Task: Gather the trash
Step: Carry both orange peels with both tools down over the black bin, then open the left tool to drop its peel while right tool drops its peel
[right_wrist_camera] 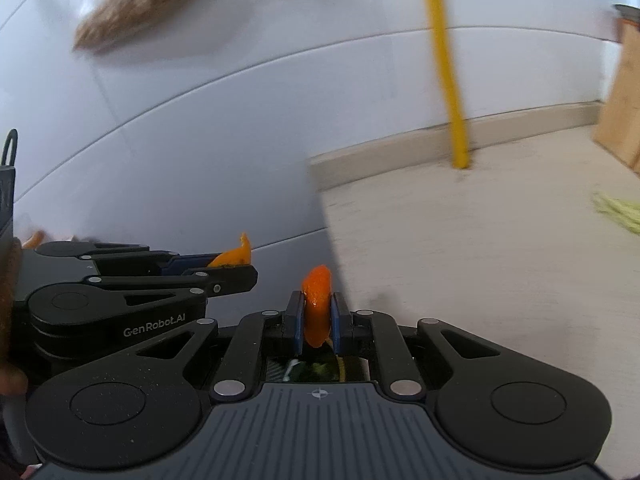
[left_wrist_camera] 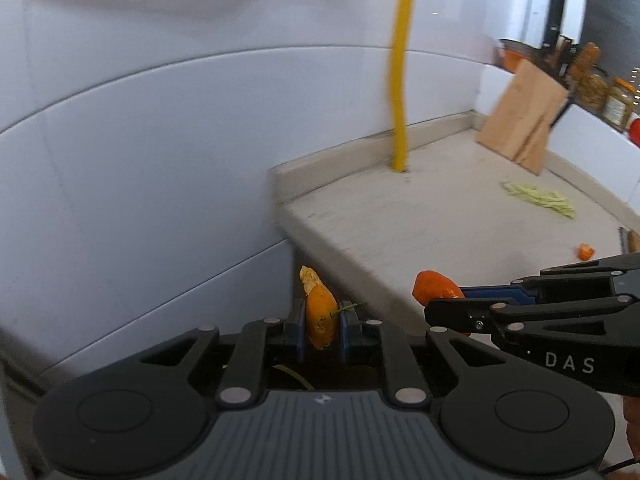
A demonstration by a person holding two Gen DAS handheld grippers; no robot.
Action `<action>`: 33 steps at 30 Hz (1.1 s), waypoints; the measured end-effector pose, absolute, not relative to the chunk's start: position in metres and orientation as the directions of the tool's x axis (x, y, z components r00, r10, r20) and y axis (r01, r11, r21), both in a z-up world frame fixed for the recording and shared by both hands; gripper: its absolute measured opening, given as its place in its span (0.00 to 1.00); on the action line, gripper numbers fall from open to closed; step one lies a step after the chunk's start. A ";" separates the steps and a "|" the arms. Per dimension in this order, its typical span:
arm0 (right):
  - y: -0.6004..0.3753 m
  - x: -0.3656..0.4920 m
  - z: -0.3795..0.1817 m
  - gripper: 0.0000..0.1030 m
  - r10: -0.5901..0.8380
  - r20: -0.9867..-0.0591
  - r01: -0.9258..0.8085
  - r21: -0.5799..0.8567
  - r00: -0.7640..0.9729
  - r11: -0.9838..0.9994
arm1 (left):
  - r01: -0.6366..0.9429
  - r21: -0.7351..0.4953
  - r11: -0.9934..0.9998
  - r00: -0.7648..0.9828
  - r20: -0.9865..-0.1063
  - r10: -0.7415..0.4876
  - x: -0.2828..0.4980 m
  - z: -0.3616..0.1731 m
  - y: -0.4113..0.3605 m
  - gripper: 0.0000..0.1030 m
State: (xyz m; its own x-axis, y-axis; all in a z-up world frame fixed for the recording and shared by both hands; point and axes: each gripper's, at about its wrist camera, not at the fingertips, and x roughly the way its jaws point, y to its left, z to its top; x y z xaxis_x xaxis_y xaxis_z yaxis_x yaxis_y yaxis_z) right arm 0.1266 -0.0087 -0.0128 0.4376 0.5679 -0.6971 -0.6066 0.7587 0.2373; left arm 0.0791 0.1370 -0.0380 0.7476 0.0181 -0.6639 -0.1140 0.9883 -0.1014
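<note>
My left gripper was clenched on a pale-tipped strip of orange peel, held upright between its blue pads just off the end of the countertop, with the white tiled wall behind it. My right gripper was clamped on a second, deeper orange peel piece at the counter's near edge, just beside the left one. More scraps lay on the counter: a pale green peeling near the leaning wooden board, a small orange bit at the right, and a yellow pipe standing behind.
</note>
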 end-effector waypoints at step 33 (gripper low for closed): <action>0.098 0.148 -0.095 0.28 0.545 -0.811 -0.671 0.284 0.213 0.685 | -0.316 -0.079 0.946 0.588 -0.799 0.129 0.080 -0.109 0.203 0.21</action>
State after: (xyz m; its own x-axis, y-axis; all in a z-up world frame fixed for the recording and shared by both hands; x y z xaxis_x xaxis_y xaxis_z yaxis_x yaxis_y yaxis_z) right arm 0.1476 0.0982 -0.0953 0.2134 0.5450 -0.8108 -0.6713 0.6847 0.2836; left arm 0.0801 0.2029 -0.1088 0.5879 0.1293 -0.7986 -0.3156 0.9456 -0.0791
